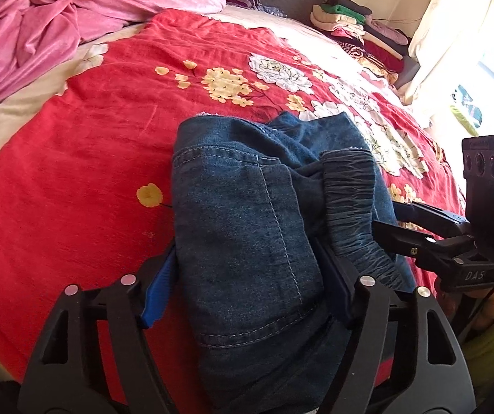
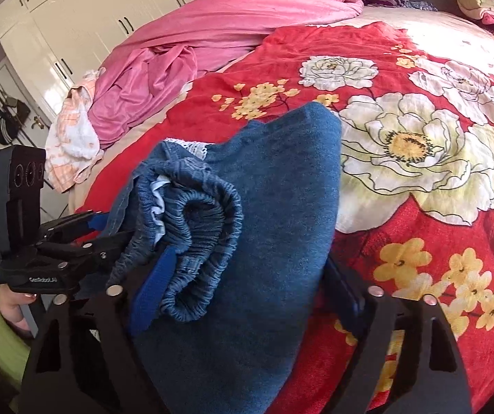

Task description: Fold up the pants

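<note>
The blue denim pants [image 1: 247, 227] are bunched into a thick folded bundle over the red floral bedspread [image 1: 91, 172]. My left gripper [image 1: 247, 279] is shut on the bundle, its blue pads pressing both sides. My right gripper [image 2: 243, 286] is shut on the same pants [image 2: 264, 241], beside the gathered elastic waistband [image 2: 202, 227]. Each gripper shows in the other's view: the right one [image 1: 395, 227] at the waistband [image 1: 350, 200], the left one [image 2: 85, 238] at the bundle's left side.
A rumpled pink blanket [image 1: 57, 24] lies at the bed's far left. A stack of folded clothes [image 1: 361, 31] sits at the far right by a bright window. A peach-white cloth [image 2: 74, 145] lies at the bed's edge near white wardrobe doors [image 2: 85, 17].
</note>
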Available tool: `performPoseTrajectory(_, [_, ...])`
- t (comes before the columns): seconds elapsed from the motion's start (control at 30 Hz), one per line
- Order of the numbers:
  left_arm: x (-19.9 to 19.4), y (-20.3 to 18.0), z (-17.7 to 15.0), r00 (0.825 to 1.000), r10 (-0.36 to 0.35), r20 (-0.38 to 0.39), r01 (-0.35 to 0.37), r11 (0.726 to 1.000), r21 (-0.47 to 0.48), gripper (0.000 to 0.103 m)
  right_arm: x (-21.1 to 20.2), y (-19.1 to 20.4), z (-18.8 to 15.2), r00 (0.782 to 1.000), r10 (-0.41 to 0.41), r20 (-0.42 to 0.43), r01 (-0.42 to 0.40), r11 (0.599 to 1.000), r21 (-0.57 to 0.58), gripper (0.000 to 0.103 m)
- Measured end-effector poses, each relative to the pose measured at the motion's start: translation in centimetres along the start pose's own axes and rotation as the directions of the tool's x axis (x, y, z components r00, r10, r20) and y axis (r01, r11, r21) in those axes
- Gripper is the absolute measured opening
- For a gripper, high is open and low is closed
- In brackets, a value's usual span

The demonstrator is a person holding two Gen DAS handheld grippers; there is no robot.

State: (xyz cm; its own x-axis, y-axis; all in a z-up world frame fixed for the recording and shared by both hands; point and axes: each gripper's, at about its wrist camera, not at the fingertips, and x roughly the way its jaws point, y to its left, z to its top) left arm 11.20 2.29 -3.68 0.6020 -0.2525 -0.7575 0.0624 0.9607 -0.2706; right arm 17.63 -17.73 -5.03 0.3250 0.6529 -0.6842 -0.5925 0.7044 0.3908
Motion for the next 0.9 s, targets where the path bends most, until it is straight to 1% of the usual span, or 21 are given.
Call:
performPoseTrajectory(0.1, [0.0, -0.3, 0.0, 1.0, 0.006, 0.009, -0.006, 1.0, 0.005, 0.059, 0.5, -0.3, 0.0, 1.0, 0.011, -0.001, -0.011, 1.0, -0.001, 0.076])
performPoseTrajectory(0.17, [0.1, -0.5, 0.1, 1.0, 0.007, 0.008, -0.007, 1.0, 0.001, 0.056, 0.8, -0.7, 0.0, 1.0, 0.03, 0.001, -0.03, 1.0, 0.004, 0.073])
performPoseTrajectory(0.23, [0.0, -0.9, 0.2, 1.0, 0.018, 0.009, -0.018, 1.0, 0.013, 0.051, 0.8, -0.4, 0.1, 0.999, 0.041, 0.006, -0.041, 0.999, -0.012, 0.063])
performPoseTrajectory(0.27, [-0.1, -1.0, 0.2, 1.0, 0.025, 0.011, -0.025, 1.0, 0.019, 0.05, 0.8, -0.2, 0.1, 0.998, 0.061, 0.01, -0.061, 0.998, -0.018, 0.052])
performPoseTrajectory(0.3, [-0.2, -1.2, 0.2, 1.0, 0.026, 0.013, -0.027, 0.999, 0.02, 0.048, 0.7, 0.0, 0.2, 0.997, 0.079, 0.013, -0.079, 0.997, -0.019, 0.048])
performPoseTrajectory(0.33, [-0.3, -1.3, 0.3, 1.0, 0.027, 0.012, -0.027, 0.999, 0.021, 0.045, 0.6, 0.2, 0.2, 0.996, 0.082, 0.017, -0.082, 0.996, -0.018, 0.047])
performPoseTrajectory(0.4, [-0.8, -1.7, 0.5, 0.999, 0.029, 0.02, -0.03, 0.999, 0.034, 0.044, 0.3, 0.7, 0.1, 0.996, 0.087, 0.028, -0.086, 0.996, -0.022, 0.04])
performPoseTrajectory(0.5, [-1.6, -2.4, 0.7, 0.999, 0.023, 0.034, -0.024, 0.999, 0.048, 0.044, -0.5, 1.7, 0.2, 0.996, 0.074, 0.045, -0.071, 0.996, -0.055, 0.038])
performPoseTrajectory(0.7, [-2.4, -2.5, 1.5, 0.999, 0.007, 0.047, -0.009, 0.999, 0.044, 0.044, -1.6, 2.8, 1.3, 0.995, 0.062, 0.072, -0.055, 0.994, -0.097, 0.038])
performPoseTrajectory(0.9, [-3.2, -2.5, 3.5, 0.997, 0.024, 0.08, -0.029, 0.998, 0.054, 0.044, -2.2, 3.6, 3.5, 0.992, 0.054, 0.113, -0.038, 0.989, -0.14, 0.038])
